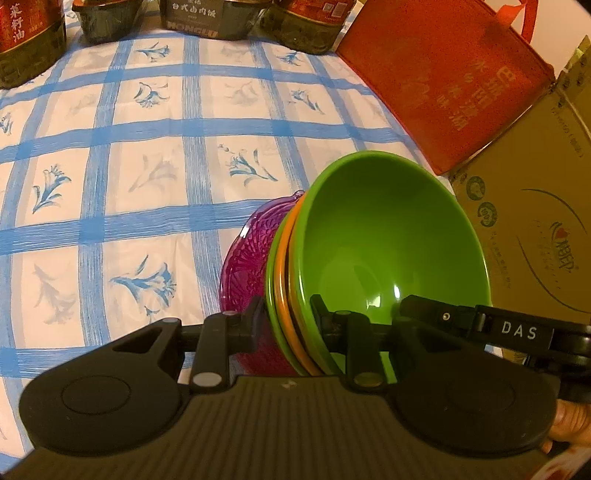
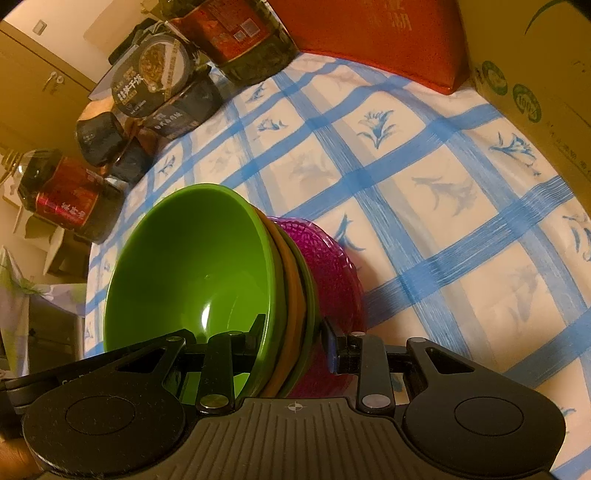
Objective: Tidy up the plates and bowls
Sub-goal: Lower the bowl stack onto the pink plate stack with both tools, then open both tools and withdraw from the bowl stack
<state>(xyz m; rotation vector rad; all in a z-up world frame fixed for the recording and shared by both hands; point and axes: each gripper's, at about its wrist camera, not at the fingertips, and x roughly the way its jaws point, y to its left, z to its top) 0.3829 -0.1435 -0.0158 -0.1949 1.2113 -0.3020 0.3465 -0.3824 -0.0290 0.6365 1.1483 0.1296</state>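
While both my left gripper (image 1: 288,317) and right gripper (image 2: 291,332) clamp the nested stack (image 1: 295,266), it hangs tilted above the tablecloth (image 1: 147,147); setting down remains.

Matte black ribbed plastic left gripper (image 1: 288,317) and right gripper (image 2: 293,332), round silver pivot screws, white "DAS" lettering.

A: Any lettering on the rig?
B: "DAS", white, on the right gripper's arm (image 1: 519,332), lower right of the left wrist view.
A: Top edge?
B: Dark carton (image 1: 201,16) reads "NONGLU". Red bag (image 1: 443,81), upper right, carries gold Chinese characters. Cardboard box (image 2: 532,107) has a green "100%" seal.
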